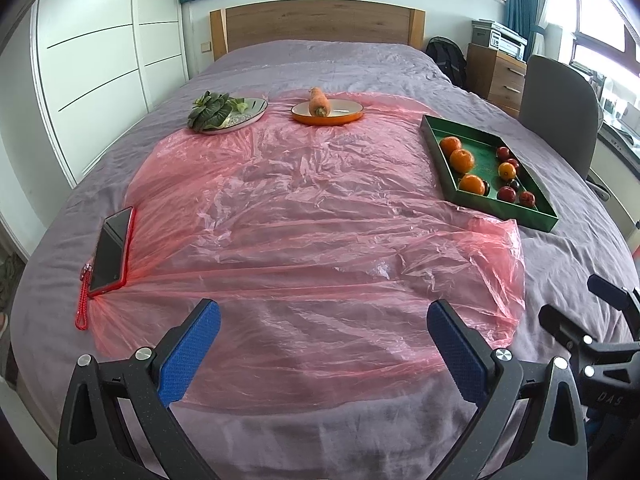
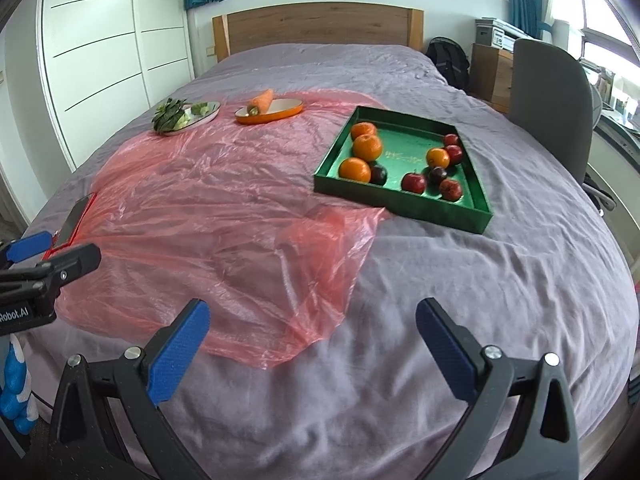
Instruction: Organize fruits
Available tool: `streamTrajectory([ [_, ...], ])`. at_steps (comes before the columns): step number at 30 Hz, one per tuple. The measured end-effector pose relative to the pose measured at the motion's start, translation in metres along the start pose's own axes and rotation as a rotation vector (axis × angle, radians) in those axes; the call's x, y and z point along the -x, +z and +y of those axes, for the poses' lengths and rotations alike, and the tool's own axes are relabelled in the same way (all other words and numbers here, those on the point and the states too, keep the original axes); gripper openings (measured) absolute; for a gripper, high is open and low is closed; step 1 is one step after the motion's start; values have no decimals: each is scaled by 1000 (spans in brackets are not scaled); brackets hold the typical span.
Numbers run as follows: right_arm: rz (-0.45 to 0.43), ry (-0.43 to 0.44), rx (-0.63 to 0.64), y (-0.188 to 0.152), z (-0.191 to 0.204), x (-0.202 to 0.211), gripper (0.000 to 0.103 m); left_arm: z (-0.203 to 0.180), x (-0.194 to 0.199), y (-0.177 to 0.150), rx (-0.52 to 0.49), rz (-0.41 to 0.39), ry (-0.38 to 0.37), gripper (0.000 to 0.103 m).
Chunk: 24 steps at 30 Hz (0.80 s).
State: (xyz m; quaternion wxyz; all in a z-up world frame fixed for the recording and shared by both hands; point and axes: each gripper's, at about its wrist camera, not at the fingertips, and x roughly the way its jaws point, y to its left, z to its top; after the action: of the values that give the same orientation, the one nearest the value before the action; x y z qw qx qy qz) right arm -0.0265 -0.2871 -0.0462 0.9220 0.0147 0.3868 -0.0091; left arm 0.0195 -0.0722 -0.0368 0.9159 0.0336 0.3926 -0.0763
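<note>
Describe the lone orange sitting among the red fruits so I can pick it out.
Find the green tray on the bed's right side. Three oranges line its left wall; the fourth orange sits near the far right corner, the only orange fruit among the red ones.

Two pieces of lettering can be read. In the right wrist view, at the left edge of the frame, "Robot.AI" is printed in white on the black body of the left tool (image 2: pixel 50 246); its start is cut off by the frame edge. In the left wrist view, at the lower right, the raised letters "DAS" are seen on the black body of the right tool (image 1: pixel 582 304). Gold marks on the floor of the green tray (image 2: pixel 404 156) are too small to be read.
</note>
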Motion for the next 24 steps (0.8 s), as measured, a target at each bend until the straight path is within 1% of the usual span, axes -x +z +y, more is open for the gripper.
streamTrajectory([
  [4,-16,-8,-5,3,-4,4,103,-1,3,3,-6,-10,0,102],
  [24,-39,-29,-24,6,-14,15,103,6,16,14,-7,-50,0,102],
])
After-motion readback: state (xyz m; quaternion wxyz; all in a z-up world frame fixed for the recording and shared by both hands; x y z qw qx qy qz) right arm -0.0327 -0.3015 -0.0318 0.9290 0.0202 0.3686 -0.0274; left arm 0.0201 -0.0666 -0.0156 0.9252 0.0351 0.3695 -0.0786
